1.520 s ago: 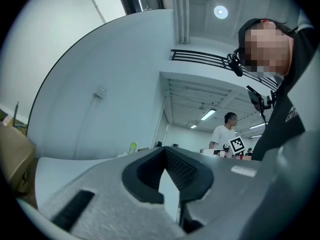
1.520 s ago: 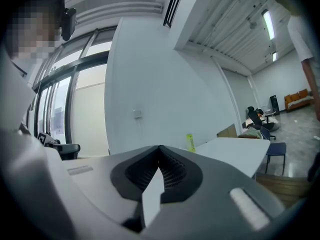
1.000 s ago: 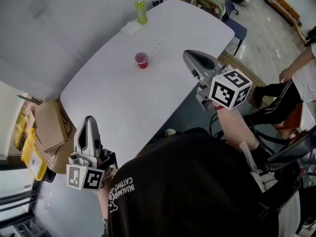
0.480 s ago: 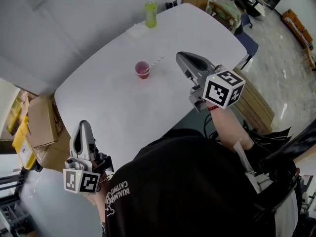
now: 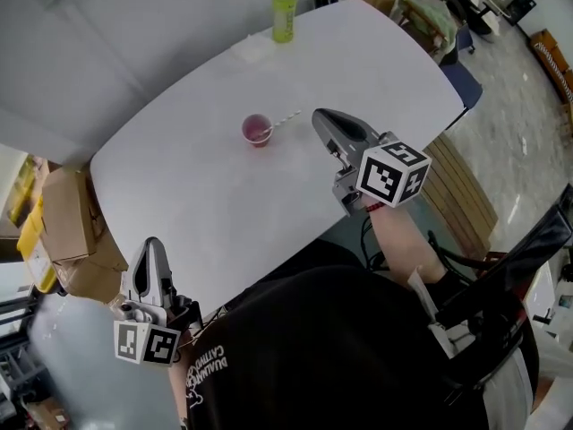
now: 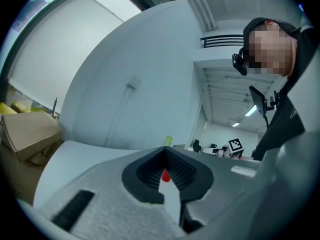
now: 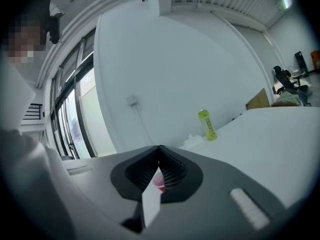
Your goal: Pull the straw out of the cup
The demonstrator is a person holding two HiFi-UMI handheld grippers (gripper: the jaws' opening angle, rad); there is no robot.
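A small red cup (image 5: 256, 130) stands on the white table (image 5: 206, 186), with a white straw (image 5: 286, 119) leaning out of it to the right. My right gripper (image 5: 320, 116) hovers just right of the straw's end, jaws shut and holding nothing. My left gripper (image 5: 152, 244) hangs by the table's near-left edge, also shut and empty. In the right gripper view the cup (image 7: 158, 183) shows through the slit below the closed tips (image 7: 159, 147). The left gripper view shows the cup (image 6: 165, 175) the same way, below its tips (image 6: 164, 149).
A green bottle (image 5: 284, 13) and a white tissue (image 5: 252, 48) sit at the table's far edge. Cardboard boxes (image 5: 64, 227) stand on the floor left of the table. A wooden bench (image 5: 461, 186) lies to the right.
My right gripper has drifted left, closer to the straw and cup. My left gripper has sunk slightly lower in the head view. The cup and straw have not moved.
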